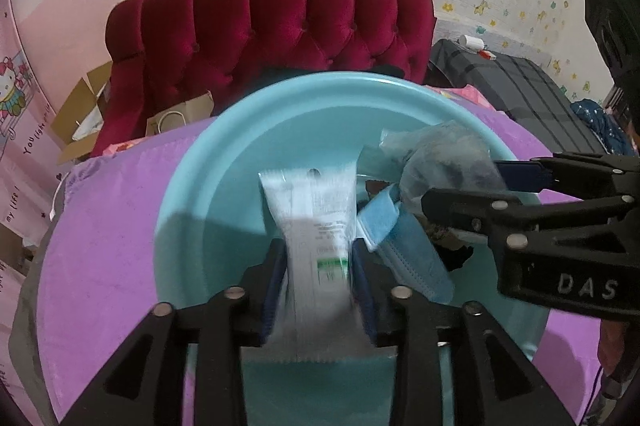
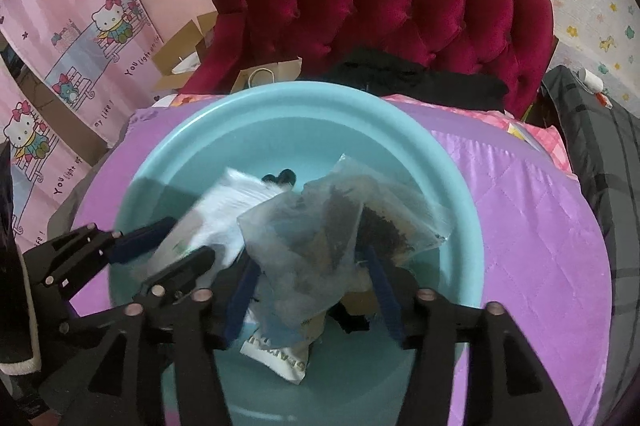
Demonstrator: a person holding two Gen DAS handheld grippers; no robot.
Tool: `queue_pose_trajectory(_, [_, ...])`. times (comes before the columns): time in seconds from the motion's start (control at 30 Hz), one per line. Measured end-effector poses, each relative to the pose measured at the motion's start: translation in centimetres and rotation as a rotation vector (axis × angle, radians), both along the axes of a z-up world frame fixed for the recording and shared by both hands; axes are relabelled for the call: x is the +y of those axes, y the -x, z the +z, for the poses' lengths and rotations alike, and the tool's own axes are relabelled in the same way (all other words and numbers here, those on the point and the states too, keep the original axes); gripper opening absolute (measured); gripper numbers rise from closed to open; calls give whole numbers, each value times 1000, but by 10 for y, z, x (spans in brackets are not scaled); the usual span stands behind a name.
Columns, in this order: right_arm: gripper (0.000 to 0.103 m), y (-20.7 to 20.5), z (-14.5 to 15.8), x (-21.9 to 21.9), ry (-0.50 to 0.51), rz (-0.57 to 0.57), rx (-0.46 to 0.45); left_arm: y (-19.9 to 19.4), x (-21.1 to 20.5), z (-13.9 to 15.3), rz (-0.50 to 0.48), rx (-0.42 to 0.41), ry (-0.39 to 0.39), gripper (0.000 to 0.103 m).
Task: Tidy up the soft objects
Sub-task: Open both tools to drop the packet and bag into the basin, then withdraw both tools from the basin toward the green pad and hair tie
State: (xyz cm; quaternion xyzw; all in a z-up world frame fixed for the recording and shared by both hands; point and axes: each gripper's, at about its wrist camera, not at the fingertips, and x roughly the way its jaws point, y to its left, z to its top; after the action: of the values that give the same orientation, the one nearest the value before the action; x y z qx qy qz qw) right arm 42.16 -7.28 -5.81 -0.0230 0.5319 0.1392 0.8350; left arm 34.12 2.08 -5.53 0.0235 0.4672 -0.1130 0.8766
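Over the purple quilted bed cover (image 2: 532, 226), the round light-blue plastic basin (image 1: 192, 186) should receive both items low: the right hand-held gripper (image 2: 316, 266) clamps the clear crinkly plastic bag (image 2: 332, 226), the left hand-held gripper (image 1: 318, 282) the white printed sachet (image 1: 316, 214).

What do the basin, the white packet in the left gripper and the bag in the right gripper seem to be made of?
Basin: likely molded plastic, smooth light blue with soft sheen. White packet in the left gripper: seemingly thin plastic film, printed, with a crimped end. Bag in the right gripper: clear, crinkly plastic, dark contents showing through.
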Motion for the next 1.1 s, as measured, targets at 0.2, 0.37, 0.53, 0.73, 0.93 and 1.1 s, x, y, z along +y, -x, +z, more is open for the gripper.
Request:
queue_pose_trajectory(0.2, [99,19,16,3,-3,9,-37,11,1,10,8,-30,-4,89])
queue_pose_trajectory(0.37, [103,37,28,2,16,0,-57,28,4,18,24,-63,-25,103])
queue_pose_trajectory(0.53, [103,58,36,-3,11,-20,-46,49,4,25,30,-73,-30,103])
queue_pose_trajectory(0.73, [103,88,47,-7,14,-24,-49,81,5,36,35,-93,-52,103])
queue_pose_trajectory(0.93, [103,120,57,-11,23,-33,-62,111,6,49,35,-122,-58,103])
queue_pose_trajectory(1.1, [103,142,62,-17,26,-46,-71,134,5,53,31,-138,-64,103])
